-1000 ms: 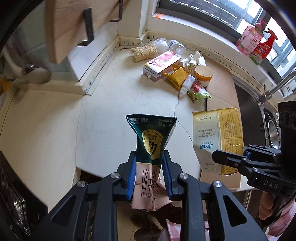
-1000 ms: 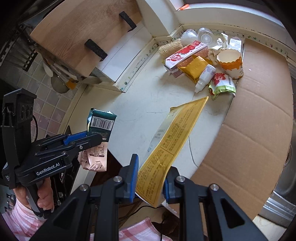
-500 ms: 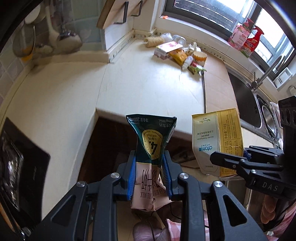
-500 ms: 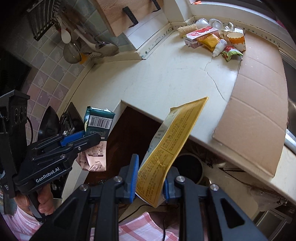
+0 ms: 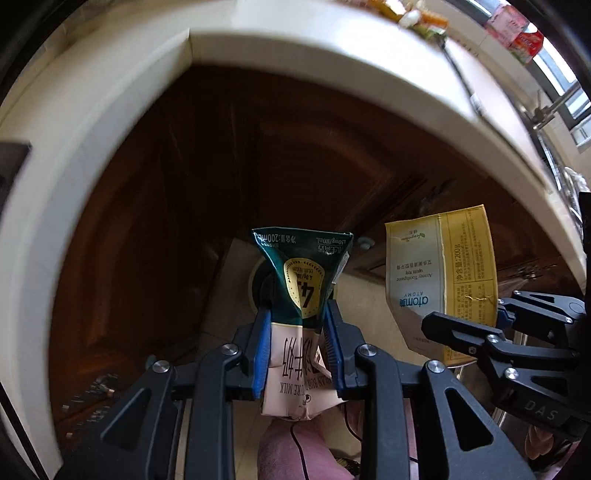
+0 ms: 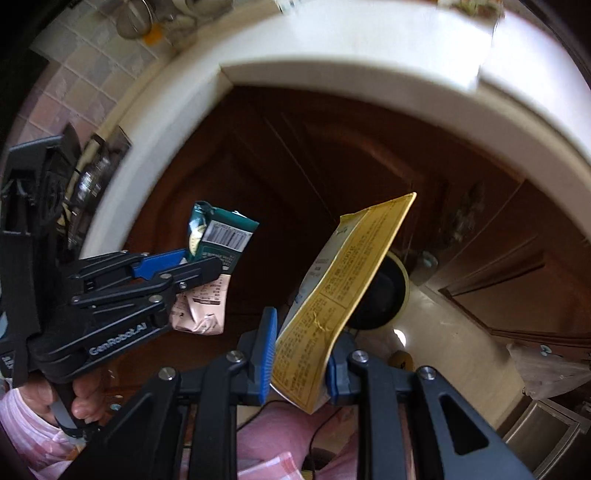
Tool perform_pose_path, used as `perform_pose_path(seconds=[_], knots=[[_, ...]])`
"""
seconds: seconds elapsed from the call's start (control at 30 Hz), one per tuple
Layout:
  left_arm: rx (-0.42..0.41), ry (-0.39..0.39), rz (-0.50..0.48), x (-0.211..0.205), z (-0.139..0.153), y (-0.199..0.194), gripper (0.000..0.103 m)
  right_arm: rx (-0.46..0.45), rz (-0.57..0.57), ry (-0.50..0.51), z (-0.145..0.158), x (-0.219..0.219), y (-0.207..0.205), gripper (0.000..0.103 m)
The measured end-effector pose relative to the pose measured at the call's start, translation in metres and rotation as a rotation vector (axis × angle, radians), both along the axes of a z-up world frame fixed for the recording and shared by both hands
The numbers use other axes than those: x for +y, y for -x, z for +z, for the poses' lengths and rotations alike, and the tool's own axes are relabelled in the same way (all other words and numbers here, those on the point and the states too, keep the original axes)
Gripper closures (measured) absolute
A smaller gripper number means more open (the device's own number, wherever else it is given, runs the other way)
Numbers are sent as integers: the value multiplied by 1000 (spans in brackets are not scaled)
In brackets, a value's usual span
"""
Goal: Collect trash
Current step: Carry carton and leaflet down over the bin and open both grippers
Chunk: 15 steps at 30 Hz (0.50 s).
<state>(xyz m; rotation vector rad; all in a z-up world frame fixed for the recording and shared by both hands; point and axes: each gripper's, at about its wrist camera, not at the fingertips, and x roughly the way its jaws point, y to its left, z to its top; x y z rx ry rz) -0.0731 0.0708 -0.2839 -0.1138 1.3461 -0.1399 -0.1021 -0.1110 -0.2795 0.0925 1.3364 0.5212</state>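
Note:
My left gripper (image 5: 298,313) is shut on a crushed green and pink milk carton (image 5: 301,284), which stands up between the blue pads. Beside it to the right, my right gripper (image 5: 467,314) is shut on a flattened yellow toothpaste box (image 5: 443,273). In the right wrist view the toothpaste box (image 6: 351,280) slants up from the right gripper (image 6: 301,343), and the left gripper (image 6: 201,258) holds the milk carton (image 6: 221,236) at the left. Both hang below the counter edge, above a round bin (image 6: 400,291) with a dark mouth on the floor. The milk carton partly hides the bin (image 5: 258,284).
The pale counter edge (image 5: 332,48) arcs overhead, with more trash (image 5: 417,14) on top at the far end. Dark wooden cabinet doors (image 5: 184,184) fill the background. A clear plastic bag (image 6: 546,369) lies at the right. The person's pink checked clothing (image 6: 280,443) is below.
Both grippers have dropped from above the counter to below its edge, in front of the cabinet doors and over the floor bin. Each keeps its grip on its item.

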Motion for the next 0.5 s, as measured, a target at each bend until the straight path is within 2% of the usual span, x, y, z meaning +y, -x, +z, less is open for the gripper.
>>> perform_pose_path(seconds=[0.13, 0.27, 0.37, 0.5], knots=[[98, 20, 72, 6, -64, 6, 78, 108, 4, 42, -72, -5, -6, 81], [152, 20, 111, 10, -111, 10, 78, 146, 18, 61, -118, -7, -14, 81], [178, 16, 137, 13, -124, 13, 78, 170, 19, 81, -135, -7, -18, 81], [170, -2, 126, 11, -114, 28, 78, 182, 57, 55, -124, -9, -13, 81]])
